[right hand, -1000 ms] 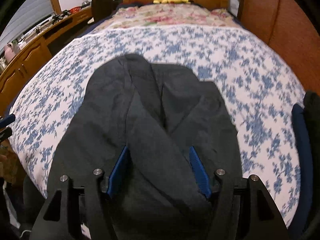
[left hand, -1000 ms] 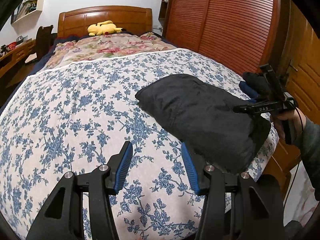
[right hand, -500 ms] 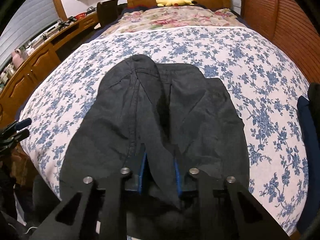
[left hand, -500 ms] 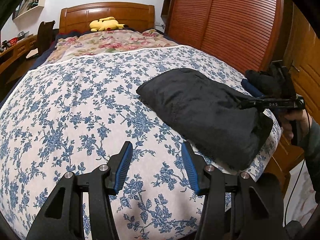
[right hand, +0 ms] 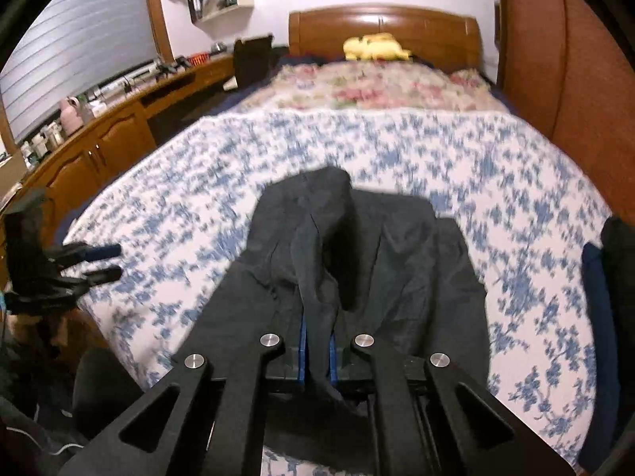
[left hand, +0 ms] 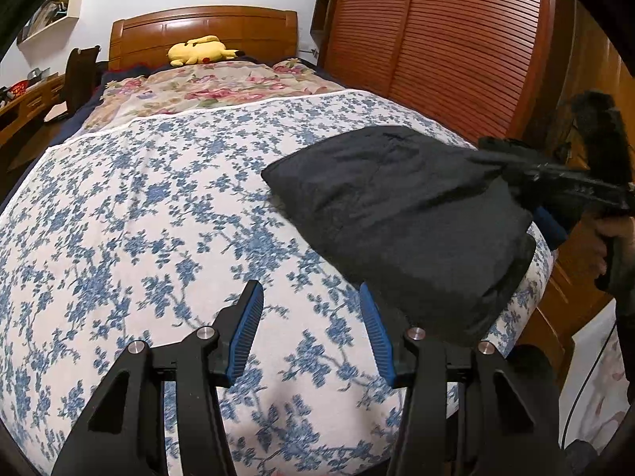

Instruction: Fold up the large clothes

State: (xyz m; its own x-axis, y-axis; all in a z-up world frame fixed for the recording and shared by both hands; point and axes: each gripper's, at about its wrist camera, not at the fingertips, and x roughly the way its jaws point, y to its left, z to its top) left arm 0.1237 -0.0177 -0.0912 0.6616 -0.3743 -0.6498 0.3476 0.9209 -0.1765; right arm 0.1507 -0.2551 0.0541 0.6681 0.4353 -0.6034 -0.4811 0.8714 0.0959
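A black folded garment lies at the near right corner of the bed, on a blue floral cover. My right gripper is shut on a raised ridge of the black garment and lifts its near edge; it also shows in the left wrist view at the garment's right end. My left gripper is open and empty above the cover, just left of the garment's near corner. It shows in the right wrist view beyond the bed's left edge.
A yellow plush toy lies by the wooden headboard. A louvred wooden wardrobe runs along the right side. A wooden desk stands left of the bed. Dark blue and black clothes lie at the bed's right edge.
My right gripper closed on a ridge of the black garment and has pulled it up and back. My left gripper stayed open and shifted slightly.
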